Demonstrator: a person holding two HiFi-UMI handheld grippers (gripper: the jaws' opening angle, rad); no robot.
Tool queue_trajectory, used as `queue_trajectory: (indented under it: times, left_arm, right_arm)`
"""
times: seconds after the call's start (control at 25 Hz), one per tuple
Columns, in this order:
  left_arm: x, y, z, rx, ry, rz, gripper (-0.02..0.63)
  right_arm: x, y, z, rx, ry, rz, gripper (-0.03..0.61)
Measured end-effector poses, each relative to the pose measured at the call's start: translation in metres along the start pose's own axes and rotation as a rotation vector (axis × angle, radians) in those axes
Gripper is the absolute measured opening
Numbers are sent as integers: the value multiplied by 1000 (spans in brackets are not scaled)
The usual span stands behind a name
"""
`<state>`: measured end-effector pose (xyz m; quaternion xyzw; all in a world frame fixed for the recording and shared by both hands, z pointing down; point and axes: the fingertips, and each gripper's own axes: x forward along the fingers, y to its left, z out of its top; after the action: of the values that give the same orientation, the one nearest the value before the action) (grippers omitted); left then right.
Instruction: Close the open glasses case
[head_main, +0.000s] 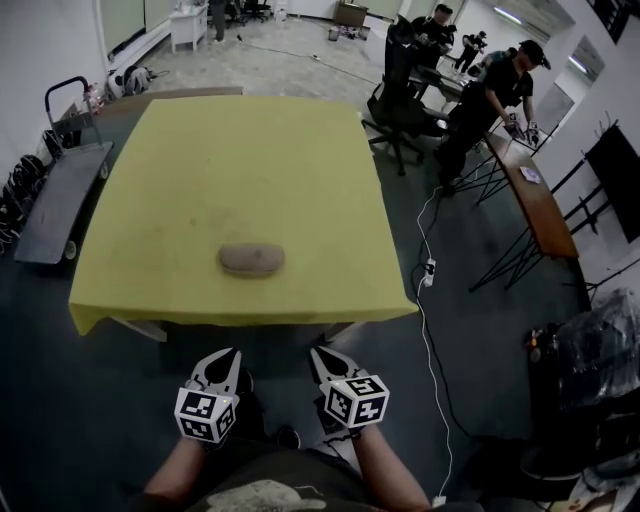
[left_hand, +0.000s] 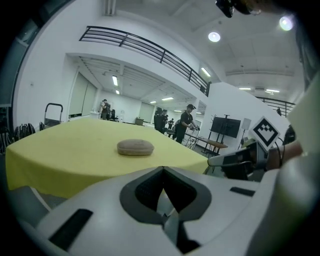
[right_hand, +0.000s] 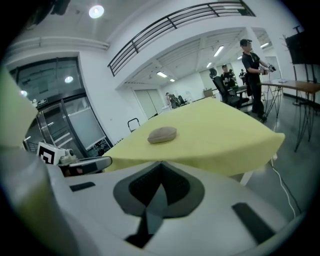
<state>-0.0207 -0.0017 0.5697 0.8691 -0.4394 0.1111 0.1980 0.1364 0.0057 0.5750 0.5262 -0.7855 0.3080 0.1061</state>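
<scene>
The left tool (head_main: 228, 358) is held low before the yellow table (head_main: 300, 150), jaws pressed together on nothing, while the brown glasses case (head_main: 251, 259) lies near the table's front edge, well apart from both tools. The right tool (head_main: 318, 355) is likewise closed and empty. The case would best be reached from above, its base steadied and its lid pressed gently down.
</scene>
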Motion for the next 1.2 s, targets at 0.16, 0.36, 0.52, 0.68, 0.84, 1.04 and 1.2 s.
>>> queue_trajectory:
  times: [0.16, 0.36, 0.52, 0.68, 0.84, 1.04, 1.2]
  left_arm:
    - [-25, -32, 0, 5, -60, 12, 8]
    - [-56, -60, 5, 9, -117, 28, 8]
    - [-74, -74, 6, 10, -146, 54, 8]
    - [-92, -83, 9, 9, -183, 85, 8]
    - [-106, -88, 13, 3, -202, 92, 8]
    - [-114, -85, 20, 0, -218, 96, 8]
    - [-109, -79, 22, 3, -201, 80, 8]
  right_arm:
    - [-34, 3, -4, -14, -50, 23, -11]
    - [-66, 30, 2, -121, -107, 78, -11]
    - [-89, 51, 10, -234, -157, 102, -11]
    - [-108, 70, 14, -277, -214, 142, -11]
    - [-120, 87, 12, -296, -243, 169, -11]
    - [-118, 93, 4, -288, -224, 179, -11]
    - [-107, 90, 5, -280, -207, 167, -11]
